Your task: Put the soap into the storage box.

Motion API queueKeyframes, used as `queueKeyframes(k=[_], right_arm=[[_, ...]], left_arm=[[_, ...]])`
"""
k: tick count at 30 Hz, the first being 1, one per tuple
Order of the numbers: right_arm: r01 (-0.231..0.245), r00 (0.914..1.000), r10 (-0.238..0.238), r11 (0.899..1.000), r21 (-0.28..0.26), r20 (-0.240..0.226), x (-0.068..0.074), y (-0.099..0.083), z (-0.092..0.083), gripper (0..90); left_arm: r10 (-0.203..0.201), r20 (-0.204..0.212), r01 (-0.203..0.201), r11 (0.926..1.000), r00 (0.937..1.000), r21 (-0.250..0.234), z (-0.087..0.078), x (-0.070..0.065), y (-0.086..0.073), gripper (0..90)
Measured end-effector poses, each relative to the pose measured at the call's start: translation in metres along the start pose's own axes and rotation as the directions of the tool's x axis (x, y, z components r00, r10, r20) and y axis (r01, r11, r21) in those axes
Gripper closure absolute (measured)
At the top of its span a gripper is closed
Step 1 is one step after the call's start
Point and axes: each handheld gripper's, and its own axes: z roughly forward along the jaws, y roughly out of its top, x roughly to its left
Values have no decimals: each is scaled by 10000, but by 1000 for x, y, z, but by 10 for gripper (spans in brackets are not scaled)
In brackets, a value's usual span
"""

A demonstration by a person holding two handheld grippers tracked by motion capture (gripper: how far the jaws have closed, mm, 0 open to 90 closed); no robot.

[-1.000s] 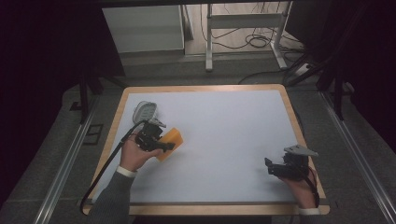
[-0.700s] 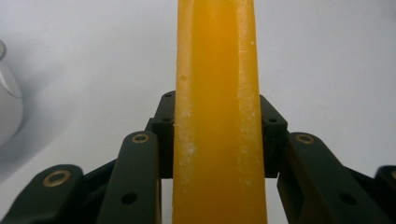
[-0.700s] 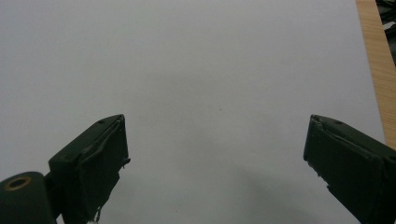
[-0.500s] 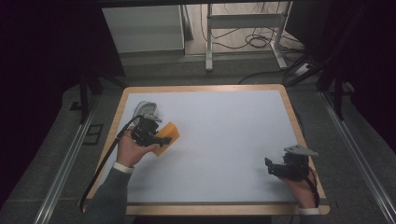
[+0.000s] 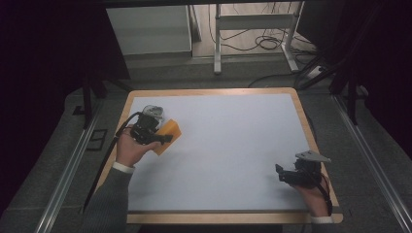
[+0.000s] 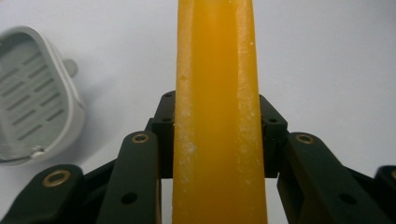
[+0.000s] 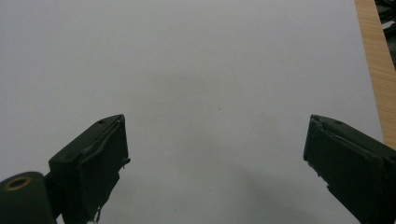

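Note:
My left gripper (image 5: 164, 138) is shut on a flat orange-yellow slab (image 5: 166, 136), held edge-on between its jaws at the table's left side. In the left gripper view the slab (image 6: 217, 93) runs up the middle, clamped from both sides by the left gripper (image 6: 217, 140). A grey slotted dish (image 6: 32, 98) lies on the white surface just left of the jaws. In the high view the grey slotted dish (image 5: 154, 111) peeks out beyond the hand. My right gripper (image 5: 280, 171) rests near the front right corner. Its jaws stand wide apart over bare surface, so the right gripper (image 7: 215, 158) is open.
The white table top (image 5: 233, 141) has a wooden rim (image 5: 303, 116), whose strip (image 7: 376, 60) also shows at the upper right of the right gripper view. A black cable (image 5: 104, 165) trails off the left edge. Metal frames and cables stand on the floor beyond the table.
My left hand has carried the orange slab away from me and slightly left, closer to the grey dish. The right gripper has stayed where it was.

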Motion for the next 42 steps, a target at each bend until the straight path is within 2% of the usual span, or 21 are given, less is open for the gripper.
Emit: queueKeyframes(k=[10, 13, 21, 25, 38, 42], right_arm=[[-7, 10000, 7, 10000, 43, 19, -1, -1, 1, 66], [-56, 10000, 56, 10000, 12, 8, -2, 0, 0, 66], [-51, 10000, 51, 10000, -13, 41, -2, 0, -1, 66], [-65, 10000, 65, 10000, -17, 36, -2, 0, -2, 66], [-85, 10000, 85, 10000, 3, 31, -2, 0, -1, 66], [-74, 10000, 74, 10000, 46, 30, -3, 0, 0, 66]], left_arm=[[-158, 10, 158, 9999, 9999, -25, -2, 10, 6, 610], [-144, -139, 143, 9998, 9998, -119, -4, 12, 9, 610], [-288, -216, 285, 9995, 9994, -139, -7, 20, 14, 610], [-212, -543, 202, 9996, 9983, -189, -8, 21, 16, 610], [-610, -653, 603, 9981, 9960, -122, -5, 37, 22, 610], [-759, -557, 751, 9970, 9956, -169, -4, 43, 23, 610]])
